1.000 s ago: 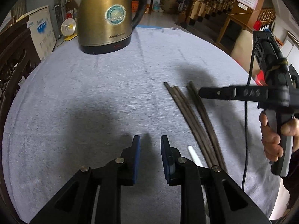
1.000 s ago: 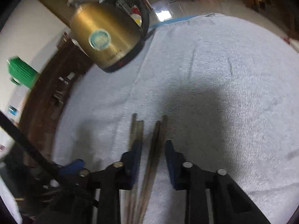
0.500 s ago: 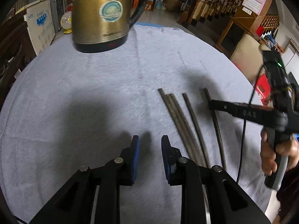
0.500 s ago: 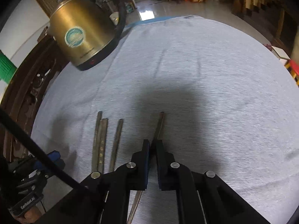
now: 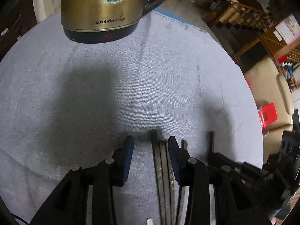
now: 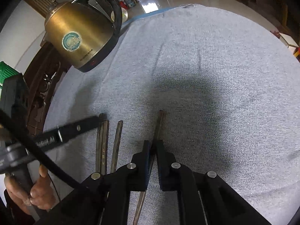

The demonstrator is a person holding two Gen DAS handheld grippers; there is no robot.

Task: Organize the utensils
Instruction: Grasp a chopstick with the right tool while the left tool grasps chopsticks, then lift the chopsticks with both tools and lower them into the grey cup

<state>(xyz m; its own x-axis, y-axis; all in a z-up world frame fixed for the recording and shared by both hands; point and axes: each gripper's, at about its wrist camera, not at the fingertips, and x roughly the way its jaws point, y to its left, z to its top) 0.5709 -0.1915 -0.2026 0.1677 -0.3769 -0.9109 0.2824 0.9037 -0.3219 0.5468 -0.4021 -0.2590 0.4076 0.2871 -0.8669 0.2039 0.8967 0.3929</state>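
Right tool clamped on one dark slim chopstick, left tool jaws just been opening around two paired dark chopsticks, pads not pressing, brass-coloured electric kettle at 12 o'clock on grey-cloth table.

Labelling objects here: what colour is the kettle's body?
Brassy gold kettle, black base; clearest in right wrist view.

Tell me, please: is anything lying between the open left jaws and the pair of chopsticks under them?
Nothing visible. The left gripper stands open over the paired chopsticks, with only grey cloth around them. The kettle is far behind.
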